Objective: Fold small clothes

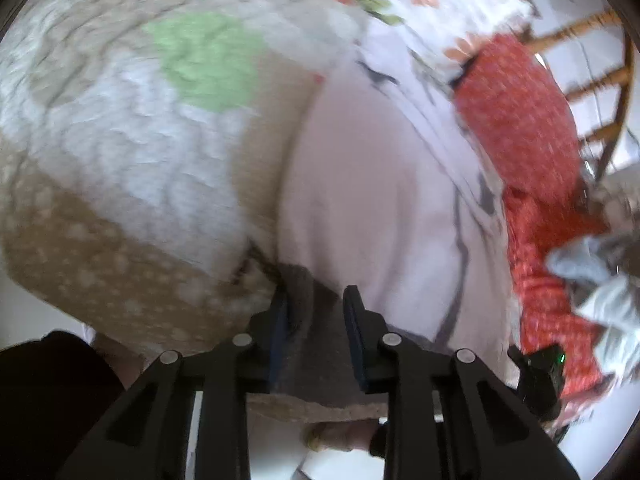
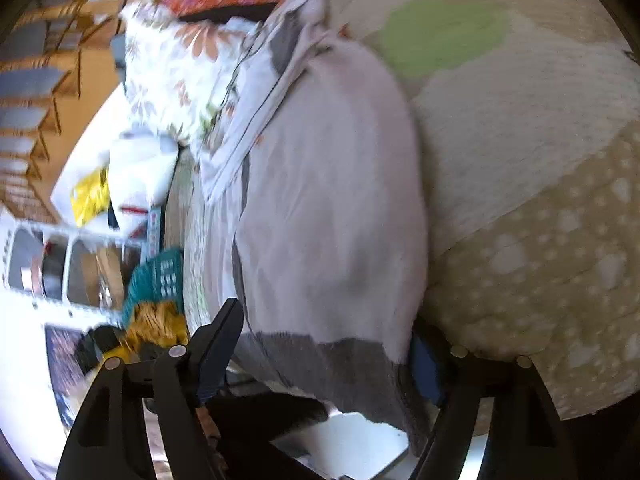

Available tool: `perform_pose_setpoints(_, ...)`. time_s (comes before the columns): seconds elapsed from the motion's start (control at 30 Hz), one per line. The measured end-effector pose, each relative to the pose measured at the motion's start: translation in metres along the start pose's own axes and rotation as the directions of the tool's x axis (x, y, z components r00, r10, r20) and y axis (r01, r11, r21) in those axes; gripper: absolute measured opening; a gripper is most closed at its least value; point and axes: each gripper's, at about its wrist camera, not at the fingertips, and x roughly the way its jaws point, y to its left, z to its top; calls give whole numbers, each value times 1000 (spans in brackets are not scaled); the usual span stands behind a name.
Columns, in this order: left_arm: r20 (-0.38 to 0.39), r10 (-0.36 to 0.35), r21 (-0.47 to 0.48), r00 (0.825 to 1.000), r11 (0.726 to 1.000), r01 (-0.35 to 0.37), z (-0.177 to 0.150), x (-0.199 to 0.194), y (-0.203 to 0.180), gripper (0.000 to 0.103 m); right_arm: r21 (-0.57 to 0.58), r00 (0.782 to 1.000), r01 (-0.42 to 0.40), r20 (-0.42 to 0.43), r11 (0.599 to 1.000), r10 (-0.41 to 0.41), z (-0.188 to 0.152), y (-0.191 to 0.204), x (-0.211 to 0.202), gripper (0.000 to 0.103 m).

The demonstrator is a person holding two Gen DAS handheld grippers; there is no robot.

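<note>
Beige quilted cloth with white, green and red patches covers the bed (image 1: 120, 168), which fills the left wrist view from 7 to 12 o'clock and the right wrist view (image 2: 540, 200) from 12 to 5 o'clock. On it lies the pale pink garment (image 1: 360, 184), the largest of the clothes; it is spread flat in the middle of both views (image 2: 328, 200), and its dark grey hem (image 1: 312, 320) hangs over the near edge of the bed at 6 o'clock (image 2: 344, 364).

Beside the garment, at 3 o'clock in the left wrist view, lies a red patterned cloth (image 1: 520, 120). A white flowered cloth (image 2: 168, 72) is at 10 o'clock in the right wrist view. A wooden chair (image 1: 592, 80) stands at 2 o'clock behind them.

The left gripper (image 1: 316, 312) has its jaws narrow, with the grey hem between them. The pictures are blurred, and I cannot tell if the pads really press the fabric.

The right gripper (image 2: 324, 348) has its jaws wide. The hem corner lies between them, and the blue pad (image 2: 424, 368) at 5 o'clock is just beside the cloth edge, but the other finger at 7 o'clock stands apart from it.
</note>
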Motion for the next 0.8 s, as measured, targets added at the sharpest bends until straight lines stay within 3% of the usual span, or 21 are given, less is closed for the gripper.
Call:
perform_pose_setpoints(0.07, -6, 18, 34, 1000, 999, -18, -4, 4, -7, 26, -46, 1000, 11, -23, 999, -12, -6, 6, 7, 73)
perform_pose_setpoints(0.2, 11, -7, -37, 1000, 999, 7, 1, -2, 8, 26, -93, 998, 25, -55, 995, -31, -21, 11, 20, 65)
perform_pose_setpoints(0.27, 25, 16, -42, 1000, 999, -15, 4, -5, 12, 27, -124, 997, 50, -46, 991, -57, -25, 14, 22, 64)
perform_pose_setpoints(0.37, -26, -12, -18, 1000, 1000, 11, 1, 3, 10, 48, -120, 998, 62, -23, 991, -65, -26, 14, 22, 64)
perform_pose_setpoints(0.53, -38, 20, 16, 999, 1000, -19, -14, 12, 3, 49, -93, 997, 68, 54, 993, -63, -36, 10, 17, 63)
perform_pose_setpoints(0.6, -19, 54, -2, 998, 999, -54, -18, 11, 5, 31, -108, 993, 93, 82, 990, -85, -40, 13, 16, 61)
perform_pose_setpoints(0.63, -17, 91, -9, 996, 996, -91, -19, 11, 6, 14, -122, 989, 123, 100, 985, -111, -44, 16, 17, 56)
perform_pose_setpoints(0.67, -22, 80, -23, 997, 996, -81, -17, 11, 8, 9, -137, 984, 152, 112, 979, -137, -46, 18, 16, 42)
perform_pose_setpoints(0.7, -26, 55, -49, 998, 997, -57, -15, 9, 10, 8, -162, 972, 215, 129, 963, -195, -49, 21, 17, 34)
perform_pose_setpoints(0.73, -26, 42, -68, 999, 997, -44, -13, 6, 11, 7, -181, 962, 260, 136, 949, -237, -48, 23, 17, 16)
perform_pose_setpoints(0.8, 17, 34, -76, 999, 997, -32, -7, -11, 9, 7, -183, 963, 258, 125, 949, -238, -44, 22, 15, 11)
